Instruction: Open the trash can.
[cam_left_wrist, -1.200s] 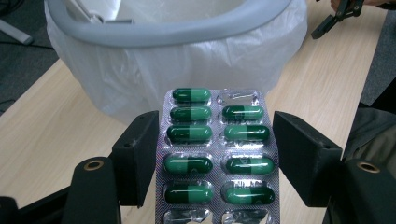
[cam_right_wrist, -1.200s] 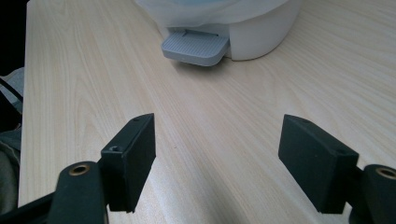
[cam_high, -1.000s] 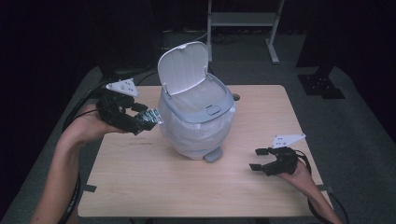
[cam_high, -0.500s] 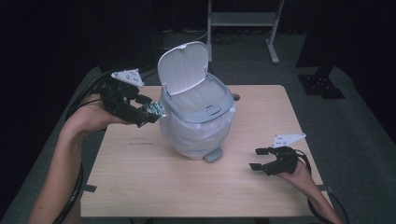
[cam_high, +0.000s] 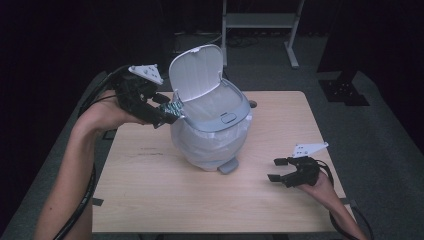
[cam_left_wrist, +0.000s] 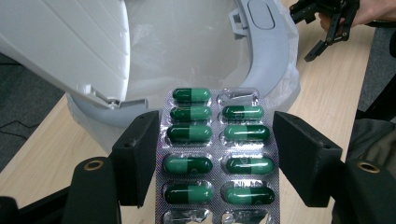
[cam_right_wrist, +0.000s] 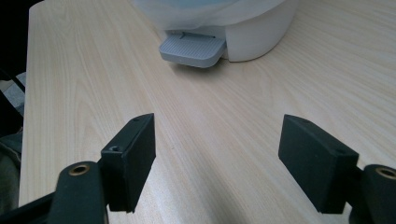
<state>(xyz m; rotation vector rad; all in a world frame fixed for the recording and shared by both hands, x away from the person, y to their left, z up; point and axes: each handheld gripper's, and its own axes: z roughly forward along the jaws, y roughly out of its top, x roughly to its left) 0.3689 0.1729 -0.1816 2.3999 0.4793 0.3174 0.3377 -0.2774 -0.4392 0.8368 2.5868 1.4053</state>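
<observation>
At the left edge of the table (cam_high: 150, 200) we see our left gripper (cam_high: 167, 112) raised off the light wooden surface, its tip just beside the rim of the grey lidded pedal bin (cam_high: 215, 130). Between its black fingers (cam_left_wrist: 137, 156) lies a silver foil blister strip of green capsules (cam_left_wrist: 215, 158). The strip runs lengthwise along the fingers, its far end reaching out over the bin's open mouth. The left finger touches the strip's edge; the right finger stands just beside the other edge, so we cannot tell for sure that the pinch is firm, though the fingers are half closed and the strip stays up between them. The bin sits near the middle of the table, its lid (cam_high: 196, 75) tipped up and a white plastic liner (cam_high: 210, 145) bulging beneath the rim. Near the right edge our right gripper (cam_high: 280, 170) rests low over the table, fingers (cam_right_wrist: 133, 161) spread wide with bare wood between them, facing the bin's grey foot pedal (cam_right_wrist: 192, 49).
</observation>
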